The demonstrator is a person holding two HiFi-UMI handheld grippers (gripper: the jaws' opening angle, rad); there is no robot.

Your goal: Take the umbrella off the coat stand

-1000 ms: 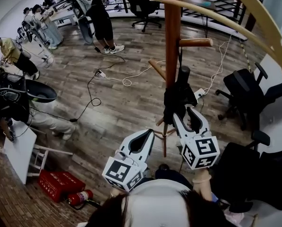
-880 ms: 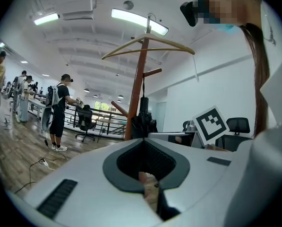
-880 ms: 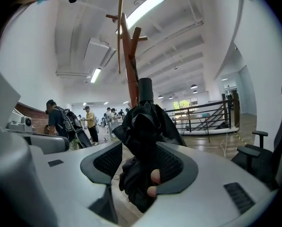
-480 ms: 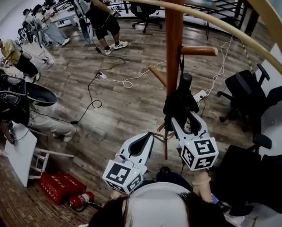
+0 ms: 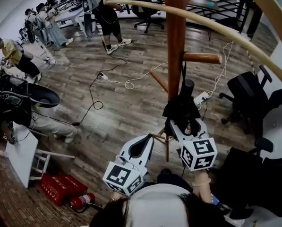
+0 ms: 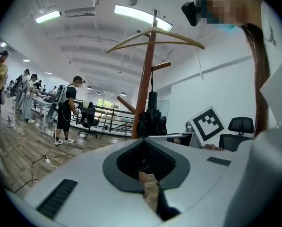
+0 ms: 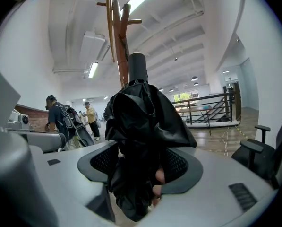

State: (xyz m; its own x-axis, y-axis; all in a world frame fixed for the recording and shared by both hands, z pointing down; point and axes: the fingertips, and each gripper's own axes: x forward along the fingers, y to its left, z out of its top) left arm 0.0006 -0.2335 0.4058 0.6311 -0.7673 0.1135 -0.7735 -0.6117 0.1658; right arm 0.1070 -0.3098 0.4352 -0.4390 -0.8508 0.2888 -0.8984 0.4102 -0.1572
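Start from the grip as it stands: right hand-held gripper [image 5: 184, 123] pinching the lower folds of the black umbrella [image 5: 181, 105], with fabric bunched thick between the jaws in the right gripper view. Left hand-held gripper [image 5: 147, 140] pressed together on nothing, low and to the left, apart from the umbrella. Find the umbrella hanging upright, close against the pole of the coat stand [image 5: 176, 37]. Hung by a thin dark strap [image 5: 182, 70] from a short wooden peg [image 5: 203, 58] on the pole's right side.

Judge the step as the lift-off — grip made, strap not yet clear of the peg. Lift straight up along the pole first, only far enough to slacken the strap. Then slide outward toward the peg's free end. Avoid pulling down or toward the body: likely to tighten the loop and rock the stand.

Mind the hold. Probably loose cloth rather than the shaft, so expect slipping or stretching ahead of any real movement. Squeeze firmly and go slowly.

Bring the left hand-held gripper up and spread it, either to steady the pole or to nudge a caught strap off the peg.

Watch the lower slanted peg [image 5: 158, 81] on the left and the long curved arm [image 5: 216, 26] overhead — steer the umbrella's cylindrical top end clear of both. Check the loop in the head view before drawing away.
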